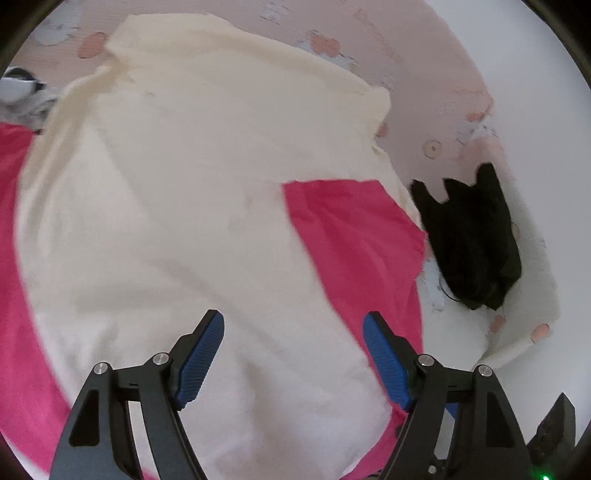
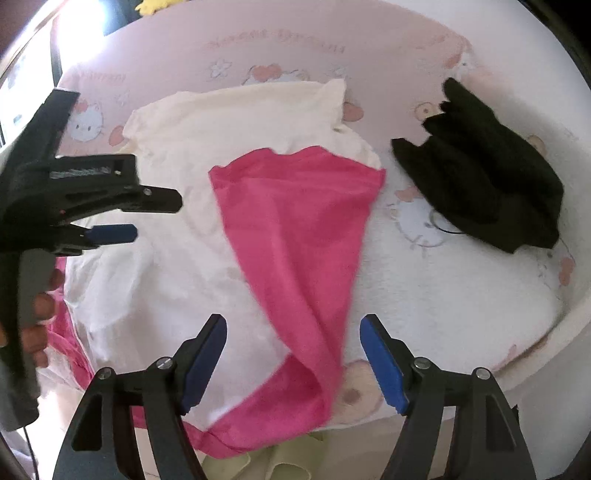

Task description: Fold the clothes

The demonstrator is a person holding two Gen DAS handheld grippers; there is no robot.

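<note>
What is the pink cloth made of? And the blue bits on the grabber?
The bright pink cloth looks like thin woven fabric with a slight sheen; it drapes in soft folds. The blue ribbed pads on the right gripper's fingers look like rubber or soft plastic, matte, with fine ridges. I can't be sure of either.

Pink cartoon-print bedsheet; bright window upper left.

Both my wrist views are bright and washed with soft daylight. In my right view, glare blooms white at the upper left corner, bleaching the pink cartoon-printed bed sheet there. My left view is smeared by motion blur across the cream cotton garment. Shadows are faint. The fisheye bends the edges, and dark vignette rings each picture's corners.
</note>
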